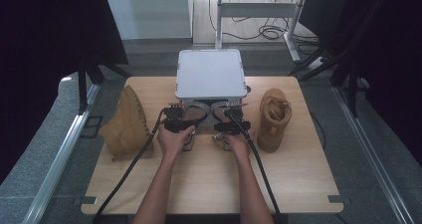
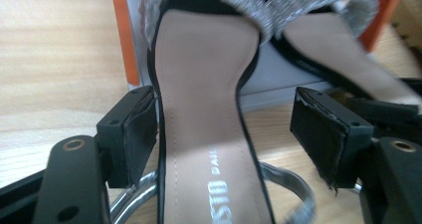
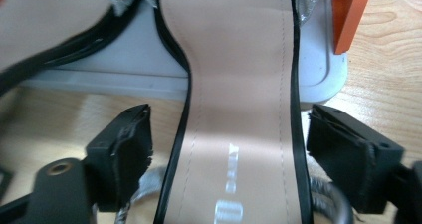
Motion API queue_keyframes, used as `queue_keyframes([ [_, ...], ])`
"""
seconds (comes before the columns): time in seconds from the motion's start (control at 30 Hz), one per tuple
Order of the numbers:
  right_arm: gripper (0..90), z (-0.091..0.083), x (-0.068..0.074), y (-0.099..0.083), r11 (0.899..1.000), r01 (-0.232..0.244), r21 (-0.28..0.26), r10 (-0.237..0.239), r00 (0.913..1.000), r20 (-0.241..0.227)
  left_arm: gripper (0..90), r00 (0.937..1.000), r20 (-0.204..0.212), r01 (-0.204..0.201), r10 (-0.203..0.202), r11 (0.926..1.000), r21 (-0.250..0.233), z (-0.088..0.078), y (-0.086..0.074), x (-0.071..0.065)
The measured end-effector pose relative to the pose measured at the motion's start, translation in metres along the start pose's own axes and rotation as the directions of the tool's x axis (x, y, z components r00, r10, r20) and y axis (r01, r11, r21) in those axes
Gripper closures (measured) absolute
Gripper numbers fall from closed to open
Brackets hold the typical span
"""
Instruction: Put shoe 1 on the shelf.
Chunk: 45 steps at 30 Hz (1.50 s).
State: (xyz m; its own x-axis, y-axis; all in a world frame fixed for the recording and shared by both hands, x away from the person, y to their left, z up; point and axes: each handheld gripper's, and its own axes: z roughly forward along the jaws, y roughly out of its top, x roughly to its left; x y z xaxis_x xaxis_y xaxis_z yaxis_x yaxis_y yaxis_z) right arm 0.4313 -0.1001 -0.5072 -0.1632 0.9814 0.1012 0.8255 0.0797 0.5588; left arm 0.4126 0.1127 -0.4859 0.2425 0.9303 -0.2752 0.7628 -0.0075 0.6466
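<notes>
Left sandal: [image 2: 209,134] beige insole edged in black, a glittering silver strap across the toe; it lies on the table just in front of the grey box, toe toward the box, beside its pair.
Right sandal: [image 3: 239,134] same beige insole with stitched edge and black rim, printed lettering near the heel; toe end reaches onto the box's base.
Left gripper: [image 2: 224,139] jaws spread on either side of the left sandal's insole; the left pad stands right at the rim, the right pad clear of it with table showing between.
Right gripper: [image 3: 229,149] jaws spread astride the right sandal, a gap on each side, neither pad pressing.
Hands: left hand [image 1: 172,140] and right hand [image 1: 237,143] near the table's middle, forearms coming in from the near edge.
Grey box: [image 1: 210,73] closed lid, at the far middle edge of the table; orange trim at its lower corners.
Boots: tan boot [image 1: 126,122] left of the sandals lying on its side, another tan boot [image 1: 273,117] to the right, upright.
Open room: bare wooden table [image 1: 209,184] in the near half, between the forearms and toward both near corners; cables trail back across it.
</notes>
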Motion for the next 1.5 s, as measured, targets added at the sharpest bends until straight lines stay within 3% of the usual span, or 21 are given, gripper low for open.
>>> queue_keyframes([
  [0.07,17.3,-0.007,-0.002,-0.004,0.999,-0.008,-0.037,0.007,0.9998,-0.019,25.6,0.9999,0.012,-0.011,0.011,0.9999,-0.01,-0.005,0.0,0.0],
  [0.13,17.0,-0.017,-0.004,-0.007,0.997,-0.012,-0.072,0.009,0.999,-0.045,24.9,0.9984,0.032,-0.045,0.046,0.9983,-0.038,-0.021,-0.003,0.001],
  [0.27,17.0,-0.039,-0.011,-0.016,0.988,0.029,-0.15,-0.046,0.9931,-0.108,24.6,0.9927,0.061,-0.1,0.104,0.9931,-0.061,-0.038,-0.015,0.005],
  [0.37,17.8,-0.05,-0.015,-0.023,0.981,0.054,-0.185,-0.078,0.9889,-0.127,24.8,0.9911,0.073,-0.106,0.111,0.9919,-0.07,-0.046,-0.024,0.011],
  [0.47,18.9,-0.065,-0.022,-0.036,0.971,0.094,-0.22,-0.131,0.9787,-0.158,24.9,0.9883,0.083,-0.122,0.128,0.9893,-0.081,-0.054,-0.038,0.017],
  [0.5,20.3,-0.073,-0.027,-0.046,0.965,0.108,-0.239,-0.154,0.9714,-0.181,25.1,0.9871,0.096,-0.121,0.129,0.9891,-0.084,-0.058,-0.044,0.019],
  [0.57,20.3,-0.077,-0.031,-0.054,0.962,0.125,-0.242,-0.176,0.9627,-0.205,25.1,0.9843,0.102,-0.136,0.144,0.987,-0.086,-0.061,-0.051,0.019],
  [0.6,20.3,-0.077,-0.031,-0.054,0.962,0.125,-0.242,-0.176,0.9627,-0.205,25.0,0.9843,0.102,-0.136,0.144,0.987,-0.086,-0.061,-0.051,0.019],
  [0.63,21.6,-0.079,-0.035,-0.063,0.958,0.141,-0.25,-0.199,0.9542,-0.224,25.0,0.981,0.101,-0.156,0.165,0.9836,-0.09,-0.064,-0.057,0.019],
  [0.67,21.6,-0.079,-0.035,-0.063,0.958,0.141,-0.25,-0.199,0.9542,-0.224,25.0,0.981,0.101,-0.156,0.165,0.9836,-0.09,-0.064,-0.057,0.019],
  [0.73,22.8,-0.08,-0.039,-0.072,0.954,0.163,-0.25,-0.225,0.9436,-0.243,25.0,0.9779,0.101,-0.173,0.183,0.9801,-0.097,-0.067,-0.063,0.017],
  [0.83,23.6,-0.08,-0.042,-0.084,0.947,0.199,-0.254,-0.262,0.9342,-0.242,25.0,0.9723,0.092,-0.207,0.215,0.9743,-0.089,-0.07,-0.074,0.016],
  [0.93,23.6,-0.077,-0.044,-0.091,0.943,0.218,-0.252,-0.279,0.9307,-0.237,25.0,0.9721,0.092,-0.208,0.216,0.9746,-0.082,-0.07,-0.08,0.018],
  [1.1,23.2,-0.07,-0.046,-0.099,0.937,0.25,-0.243,-0.302,0.9301,-0.209,24.8,0.97,0.07,-0.229,0.233,0.9719,-0.054,-0.065,-0.094,0.02],
  [1.3,23.1,-0.065,-0.043,-0.102,0.937,0.265,-0.229,-0.312,0.9289,-0.2,25.0,0.9695,0.053,-0.24,0.239,0.9709,-0.003,-0.046,-0.102,0.022],
  [1.5,23.0,-0.055,-0.041,-0.101,0.937,0.27,-0.22,-0.311,0.9324,-0.183,26.6,0.9735,0.043,-0.224,0.225,0.9744,-0.024,-0.036,-0.101,0.021],
])
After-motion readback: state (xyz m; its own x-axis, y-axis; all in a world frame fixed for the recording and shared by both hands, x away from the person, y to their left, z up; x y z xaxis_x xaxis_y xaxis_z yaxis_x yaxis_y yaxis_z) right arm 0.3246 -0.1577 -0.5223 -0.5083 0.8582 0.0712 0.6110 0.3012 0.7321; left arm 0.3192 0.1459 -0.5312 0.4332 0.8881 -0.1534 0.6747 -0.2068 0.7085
